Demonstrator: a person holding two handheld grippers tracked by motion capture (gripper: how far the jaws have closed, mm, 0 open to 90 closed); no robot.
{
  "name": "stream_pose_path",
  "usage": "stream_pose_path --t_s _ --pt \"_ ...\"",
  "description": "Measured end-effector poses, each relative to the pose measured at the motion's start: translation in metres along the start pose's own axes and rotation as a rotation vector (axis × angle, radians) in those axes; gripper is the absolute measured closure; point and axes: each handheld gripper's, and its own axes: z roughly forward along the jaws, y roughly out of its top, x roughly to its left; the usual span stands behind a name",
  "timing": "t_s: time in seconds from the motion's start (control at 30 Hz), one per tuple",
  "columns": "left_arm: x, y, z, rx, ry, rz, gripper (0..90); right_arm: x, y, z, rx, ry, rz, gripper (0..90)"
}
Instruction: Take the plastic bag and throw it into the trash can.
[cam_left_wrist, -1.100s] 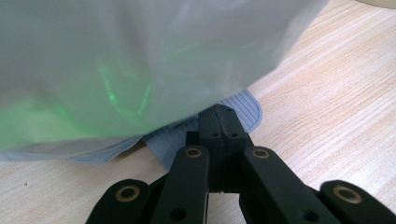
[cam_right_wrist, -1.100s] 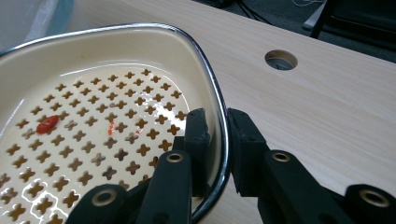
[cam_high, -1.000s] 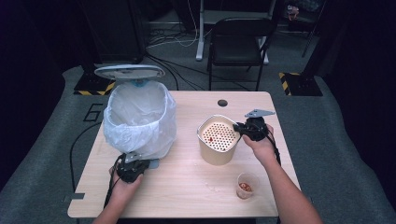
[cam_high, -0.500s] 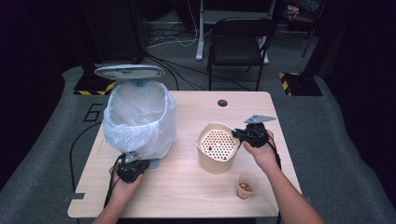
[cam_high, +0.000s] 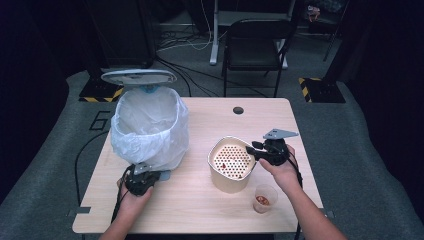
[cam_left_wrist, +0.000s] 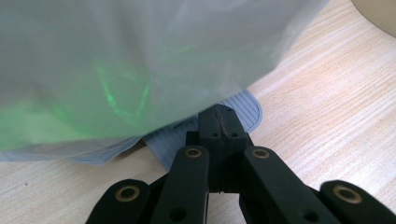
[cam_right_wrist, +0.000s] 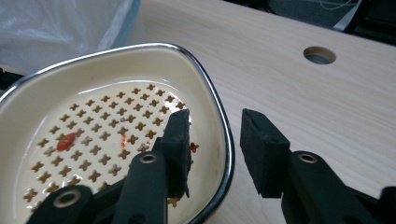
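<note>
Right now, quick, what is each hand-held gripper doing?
Left hand-held gripper: shut on the bin's pedal, under the bag.
Right hand-held gripper: jaws just opened, straddling the strainer pot's rim, not pressing it.

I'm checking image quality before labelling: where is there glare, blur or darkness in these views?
High view: room around the table is very dark and the picture soft. Left gripper view: the bin bag is blurred and close, with green glints. Right gripper view: sharp, with a bright highlight along the strainer pot rim.
</note>
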Motion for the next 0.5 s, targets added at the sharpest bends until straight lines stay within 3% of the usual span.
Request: stream_pose_path --t_s 0.1,0.33,0.5 --pt "-0.001 0.000 0.000 -0.002 0.007 -0.006 90.0 0.001 0.000 -0.007 -0.020 -0.004 0.001 56.0" --pt "-0.001 0.000 0.000 -0.006 0.008 -0.004 90.0 0.003 -0.011 -0.042 -0.095 -0.021 0.021 45.4" --pt "-0.001 0.000 0.000 -0.005 0.010 -0.001 90.0 0.004 -0.020 -0.057 -0.099 -0.014 0.022 39.1"
